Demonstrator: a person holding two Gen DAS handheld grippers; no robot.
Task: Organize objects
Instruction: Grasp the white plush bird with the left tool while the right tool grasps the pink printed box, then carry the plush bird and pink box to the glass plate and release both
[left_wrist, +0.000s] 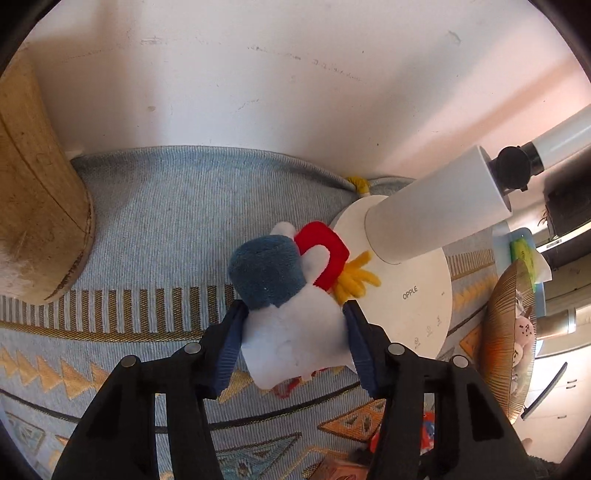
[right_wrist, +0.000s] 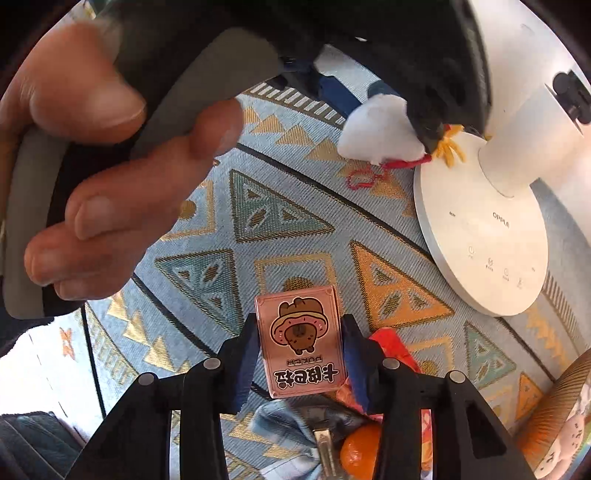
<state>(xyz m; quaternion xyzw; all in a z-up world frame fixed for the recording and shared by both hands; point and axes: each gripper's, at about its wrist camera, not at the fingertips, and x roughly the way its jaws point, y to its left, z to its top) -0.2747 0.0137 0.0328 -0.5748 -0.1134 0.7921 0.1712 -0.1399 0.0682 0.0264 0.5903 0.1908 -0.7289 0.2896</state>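
My left gripper (left_wrist: 293, 314) is shut on a plush toy (left_wrist: 284, 306), white with a blue cap, red scarf and yellow fringe, held above the patterned cloth next to the lamp base. The toy also shows in the right wrist view (right_wrist: 376, 133), under the left gripper's dark body. My right gripper (right_wrist: 299, 325) is shut on a pink poker card box (right_wrist: 301, 339) with a brown cartoon animal, held above the cloth. Below it lie an orange (right_wrist: 360, 454), a red packet (right_wrist: 391, 347) and a blue checked cloth item (right_wrist: 288, 421).
A white OPPLE desk lamp (left_wrist: 406, 280) stands on the blue patterned tablecloth (left_wrist: 166, 221) against the white wall; its base shows in the right wrist view (right_wrist: 480, 236). A wooden cylinder (left_wrist: 33, 206) stands at left. A gold bowl (left_wrist: 506, 339) with small items sits at right.
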